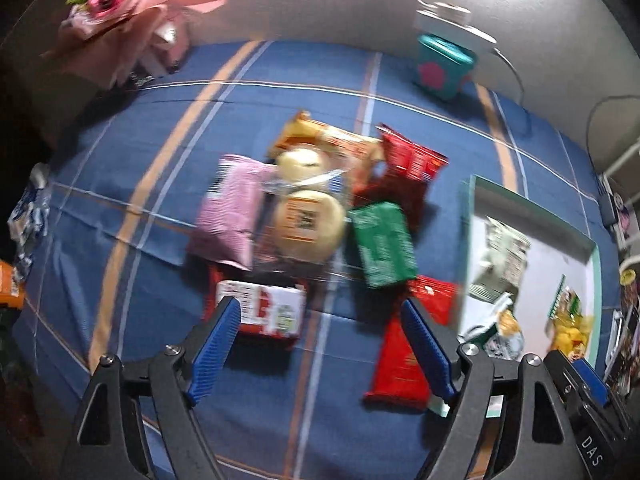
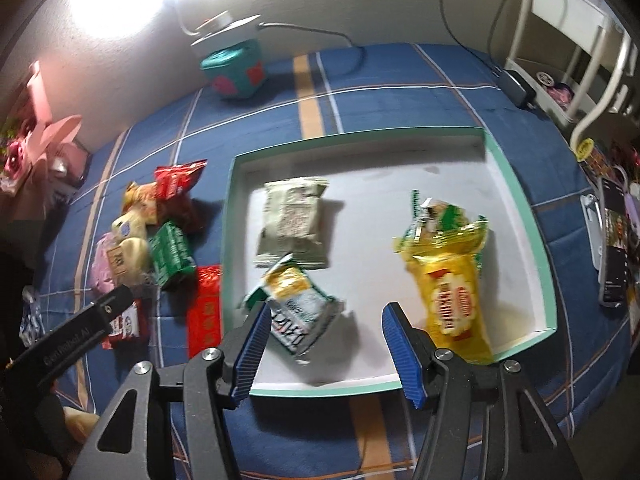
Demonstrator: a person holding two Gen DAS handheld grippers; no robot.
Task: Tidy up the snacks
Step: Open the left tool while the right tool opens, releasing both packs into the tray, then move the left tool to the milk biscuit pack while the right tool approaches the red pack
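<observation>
Surface: a blue plaid cloth (image 1: 120,280) with orange and white stripes covers what looks like a bed, set against a pale wall (image 1: 340,0).
Room: a teal box with pink shapes (image 2: 234,74) stands at the wall under a bright lamp glare; white shelving (image 2: 580,40) is at the right edge.
Snack pile: packets (image 1: 304,216) lie heaped on the cloth, among them pink, green and red ones and round pale cakes.
Tray: a shallow white tray with a mint rim (image 2: 520,200) lies just beside the pile and holds a pale green packet (image 2: 294,224), a green-and-white packet (image 2: 300,312) and a yellow packet (image 2: 452,296).
Left gripper (image 1: 320,344): released, jaws apart above the near edge of the pile, nothing between them.
Right gripper (image 2: 324,348): released, jaws apart over the tray's near part, clasping nothing.
Left view only: pink wrapped flowers (image 1: 120,8) in full.
Right view only: the whole tray interior, a black adapter (image 2: 520,88) and its cable.
</observation>
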